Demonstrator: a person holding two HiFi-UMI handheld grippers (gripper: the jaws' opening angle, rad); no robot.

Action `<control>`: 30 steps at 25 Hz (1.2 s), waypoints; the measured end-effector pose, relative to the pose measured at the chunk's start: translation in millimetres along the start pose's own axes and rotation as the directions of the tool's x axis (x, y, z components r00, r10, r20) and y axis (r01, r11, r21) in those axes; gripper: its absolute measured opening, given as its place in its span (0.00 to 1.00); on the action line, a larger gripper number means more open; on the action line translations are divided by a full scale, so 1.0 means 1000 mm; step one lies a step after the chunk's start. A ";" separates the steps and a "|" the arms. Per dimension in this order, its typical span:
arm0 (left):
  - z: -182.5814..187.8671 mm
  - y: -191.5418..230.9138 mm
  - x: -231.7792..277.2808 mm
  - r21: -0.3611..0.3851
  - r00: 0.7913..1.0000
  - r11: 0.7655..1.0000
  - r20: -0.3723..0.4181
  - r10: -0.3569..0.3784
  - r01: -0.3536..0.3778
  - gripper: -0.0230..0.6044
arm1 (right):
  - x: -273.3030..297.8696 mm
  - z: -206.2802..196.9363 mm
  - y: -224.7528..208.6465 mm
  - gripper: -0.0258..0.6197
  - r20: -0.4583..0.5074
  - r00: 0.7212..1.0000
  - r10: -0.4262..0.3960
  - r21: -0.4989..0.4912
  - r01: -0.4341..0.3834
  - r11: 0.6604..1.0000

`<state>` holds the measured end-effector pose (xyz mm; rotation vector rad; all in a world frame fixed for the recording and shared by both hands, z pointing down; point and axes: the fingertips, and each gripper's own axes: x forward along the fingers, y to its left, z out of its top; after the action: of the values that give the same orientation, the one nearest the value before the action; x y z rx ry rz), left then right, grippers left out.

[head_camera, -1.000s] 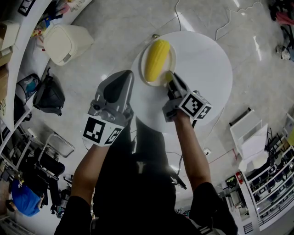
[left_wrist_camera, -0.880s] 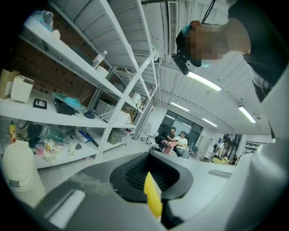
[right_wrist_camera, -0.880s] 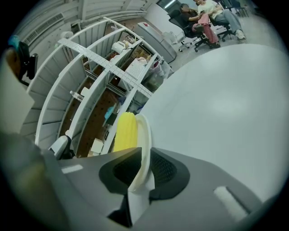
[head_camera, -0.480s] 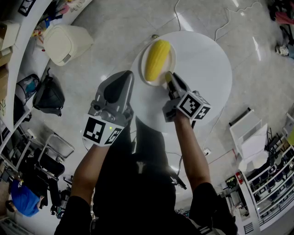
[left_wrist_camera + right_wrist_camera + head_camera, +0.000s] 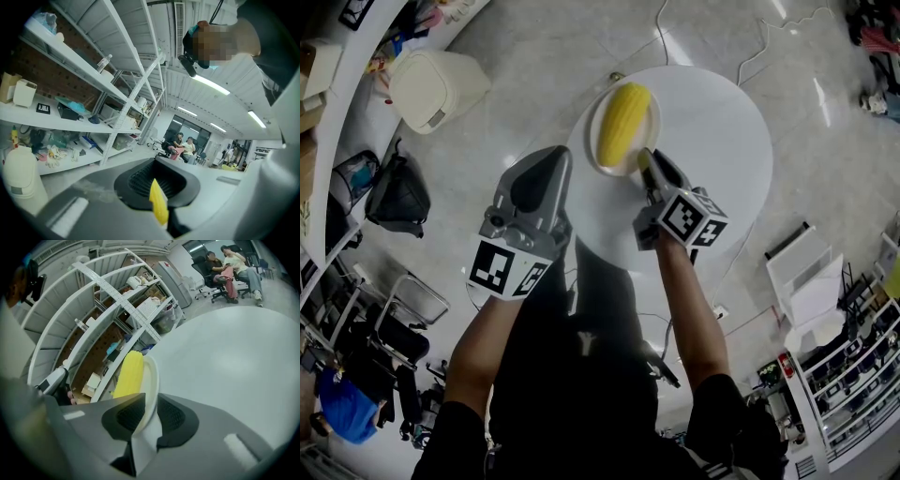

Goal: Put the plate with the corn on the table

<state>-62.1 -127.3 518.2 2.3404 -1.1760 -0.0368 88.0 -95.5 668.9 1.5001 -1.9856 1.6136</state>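
R gripper (image 5: 645, 159) is clamped on the near rim of the plate (image 5: 619, 170), jaws pinching the edge, as the right gripper view (image 5: 146, 405) shows clearly. Corn (image 5: 622, 122) lies lengthwise on the plate, yellow, filling most of it. Plate sits over the upper-left part of the round white table (image 5: 717, 159), top centre of the head view; can't tell if it's touching down. L gripper (image 5: 554, 157) hangs left of centre, beside the table edge, jaws together, nothing btwn them.
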 end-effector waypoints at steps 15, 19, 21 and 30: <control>0.007 -0.004 -0.003 0.006 1.000 1.000 0.015 -0.007 0.007 0.04 | -0.011 0.010 -0.013 0.17 0.030 0.998 -0.048 0.005 0.048 0.999; 0.010 -0.007 -0.004 0.011 1.000 1.000 0.018 -0.013 0.012 0.04 | -0.016 0.014 -0.010 0.17 0.042 0.998 -0.056 -0.002 0.056 0.998; 0.011 -0.009 -0.005 0.014 1.000 1.000 0.019 -0.015 0.015 0.04 | -0.018 0.016 -0.008 0.17 0.048 0.997 -0.061 -0.001 0.061 0.998; 0.026 -0.023 -0.012 0.031 0.999 0.999 0.020 -0.031 0.030 0.04 | -0.033 0.019 0.009 0.09 0.065 0.994 -0.084 -0.025 0.085 0.996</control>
<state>-58.8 -117.8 482.3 2.3900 -1.1585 -0.0539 104.8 -92.3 633.4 1.6220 -1.9405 1.5166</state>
